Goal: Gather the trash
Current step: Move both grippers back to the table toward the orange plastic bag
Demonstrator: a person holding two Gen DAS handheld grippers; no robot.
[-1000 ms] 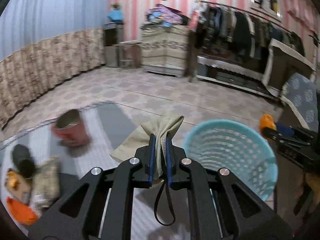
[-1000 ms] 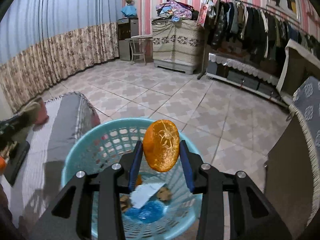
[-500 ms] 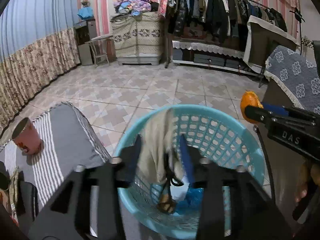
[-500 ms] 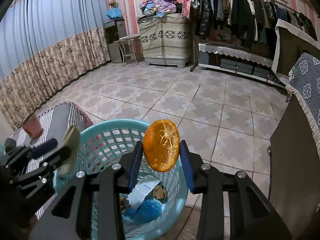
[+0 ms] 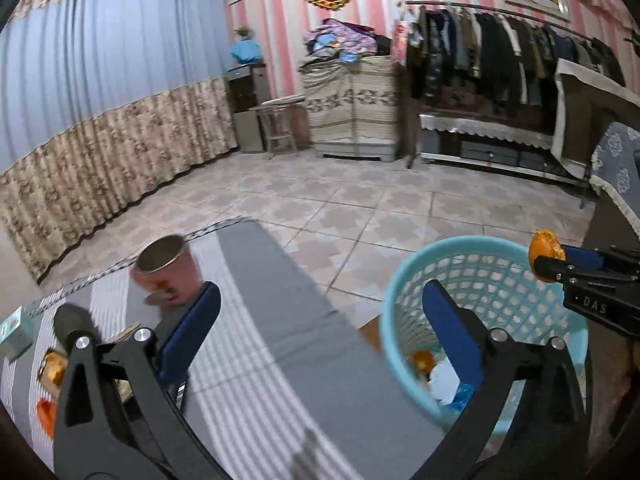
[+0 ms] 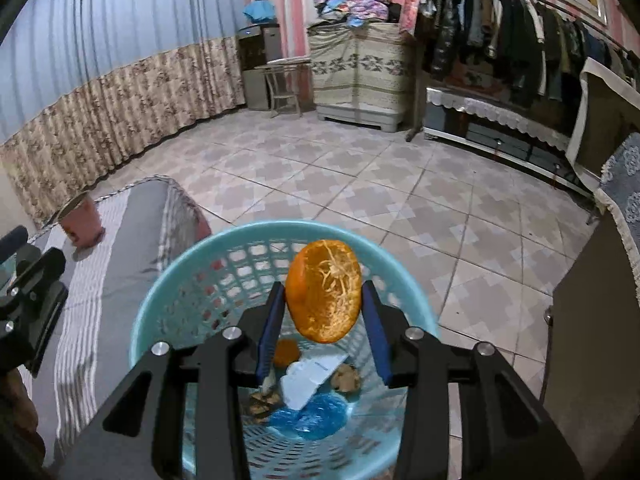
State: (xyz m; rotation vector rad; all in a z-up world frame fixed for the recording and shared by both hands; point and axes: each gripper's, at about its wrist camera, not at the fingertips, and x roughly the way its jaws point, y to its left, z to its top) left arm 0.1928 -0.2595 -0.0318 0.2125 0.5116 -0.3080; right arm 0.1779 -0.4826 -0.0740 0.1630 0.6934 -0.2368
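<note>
My left gripper (image 5: pixel 320 296) hangs over the grey striped tablecloth (image 5: pixel 260 340). Its jaws are opening wide and hold nothing. To its right stands the light blue basket (image 5: pixel 476 241). My right gripper (image 6: pixel 322 292) hovers above the basket (image 6: pixel 224 236). A piece of orange peel (image 6: pixel 324 292) is upright between its blue pads, which still touch it while the jaws begin opening. The left wrist view shows that peel (image 5: pixel 546 246) over the basket's far rim. Inside the basket lie blue plastic (image 6: pixel 312 416), white paper (image 6: pixel 308 376) and another orange scrap (image 6: pixel 286 352).
A red cup (image 5: pixel 168 276) stands on the cloth near the table's far corner. Small items, among them a teal box (image 5: pixel 14 332) and an orange scrap (image 5: pixel 46 416), lie at the left. A dark cabinet (image 6: pixel 592 340) flanks the basket on the right. Tiled floor stretches beyond.
The left gripper carried a beige cloth over the basket, opened, and swung back left over the table with nothing in it. The right gripper stayed over the basket with the peel.
</note>
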